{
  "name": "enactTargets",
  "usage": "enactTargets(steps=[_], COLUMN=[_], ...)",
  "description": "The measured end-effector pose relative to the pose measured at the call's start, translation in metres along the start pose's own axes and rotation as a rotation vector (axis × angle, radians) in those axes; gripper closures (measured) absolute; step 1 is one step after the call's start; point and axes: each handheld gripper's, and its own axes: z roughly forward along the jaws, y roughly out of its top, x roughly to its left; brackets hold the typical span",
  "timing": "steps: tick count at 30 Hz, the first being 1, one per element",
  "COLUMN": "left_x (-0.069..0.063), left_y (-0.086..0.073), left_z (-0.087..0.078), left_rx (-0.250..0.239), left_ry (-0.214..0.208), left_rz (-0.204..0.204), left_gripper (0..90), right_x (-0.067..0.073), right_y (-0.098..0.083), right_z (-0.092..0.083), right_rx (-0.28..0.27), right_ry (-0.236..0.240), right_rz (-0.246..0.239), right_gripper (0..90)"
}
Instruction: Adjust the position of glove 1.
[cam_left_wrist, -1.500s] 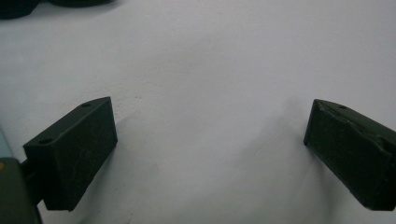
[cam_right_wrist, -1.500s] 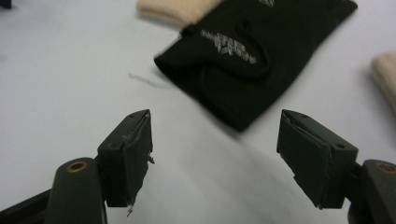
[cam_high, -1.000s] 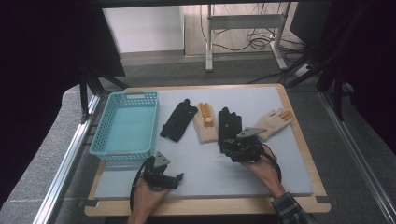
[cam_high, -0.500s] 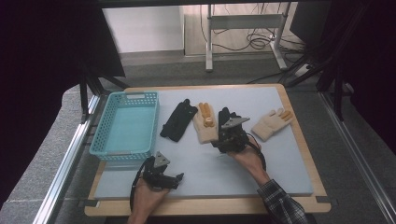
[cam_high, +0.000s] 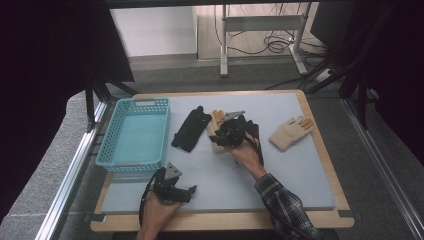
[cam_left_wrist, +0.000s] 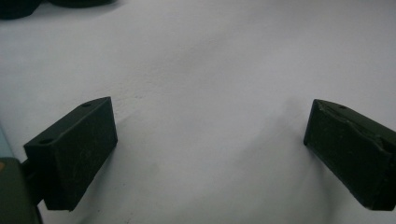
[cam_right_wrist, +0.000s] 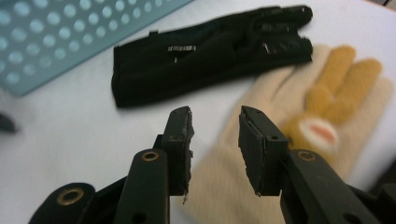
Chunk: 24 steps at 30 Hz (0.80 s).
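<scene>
**Right tool over the cream glove**

Nearest us, our left tool (cam_high: 172, 187) rests on the pale grey padded surface (cam_high: 300, 175), its jaws spread wide with nothing between them. Farther out, our right tool (cam_right_wrist: 215, 126) hangs over the cream knitted glove with orange fingertips (cam_right_wrist: 261, 154); its jaws have just been closing and stand partly apart, gripping nothing. Just beyond lies a flat black fabric glove (cam_right_wrist: 205, 51), touching the cream one. The light blue perforated plastic basket (cam_high: 135, 135) sits at the surface's left, and a second cream glove (cam_high: 290, 131) lies at the right.
</scene>
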Motion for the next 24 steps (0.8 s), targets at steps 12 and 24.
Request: enactTargets(steps=[12, 24], left_x=[0.000, 0.000], left_y=[0.000, 0.000], left_z=[0.000, 0.000], left_rx=[-0.002, -0.003], left_ry=[0.000, 0.001], left_rz=[0.000, -0.001], left_gripper=[2.9, 2.9], right_x=[-0.001, 0.004], right_y=[0.031, 0.040], right_z=[0.058, 0.098], right_rx=[-0.002, 0.096], right_ry=[-0.021, -0.096], right_rz=[0.039, 0.024], right_gripper=[39.3, 71.2])
